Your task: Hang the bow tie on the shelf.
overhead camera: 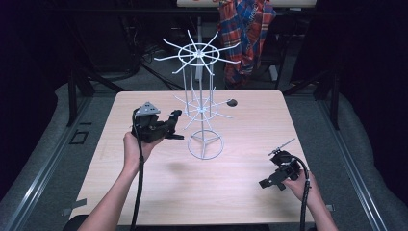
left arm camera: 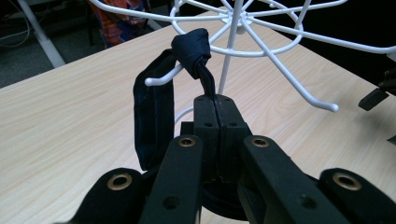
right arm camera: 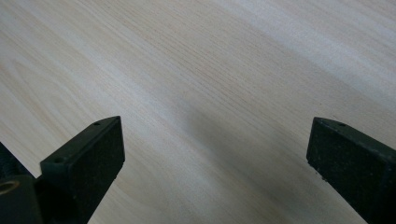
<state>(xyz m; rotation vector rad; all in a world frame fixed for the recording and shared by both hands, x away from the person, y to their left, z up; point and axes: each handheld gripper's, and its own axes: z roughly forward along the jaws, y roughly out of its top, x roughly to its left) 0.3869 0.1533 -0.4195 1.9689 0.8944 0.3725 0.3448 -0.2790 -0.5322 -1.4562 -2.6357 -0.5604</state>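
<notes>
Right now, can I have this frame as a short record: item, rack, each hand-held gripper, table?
item: dark fabric loop, draped over a rack hook
rack: white wire rack, two tiers, upright on the table
left hand-held gripper: shut on the dark fabric loop beside the lower tier
right hand-held gripper: open, holding nothing, over bare wood
table: light wooden table

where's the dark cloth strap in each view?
High view: the strap is left of centre, at the left gripper's tip beside the white wire rack.
Left gripper view: upper centre, looped over a rack hook and pinched in the shut fingers.
Right gripper view: bare table between open fingers.
Shared landmark: the wooden table.
</notes>
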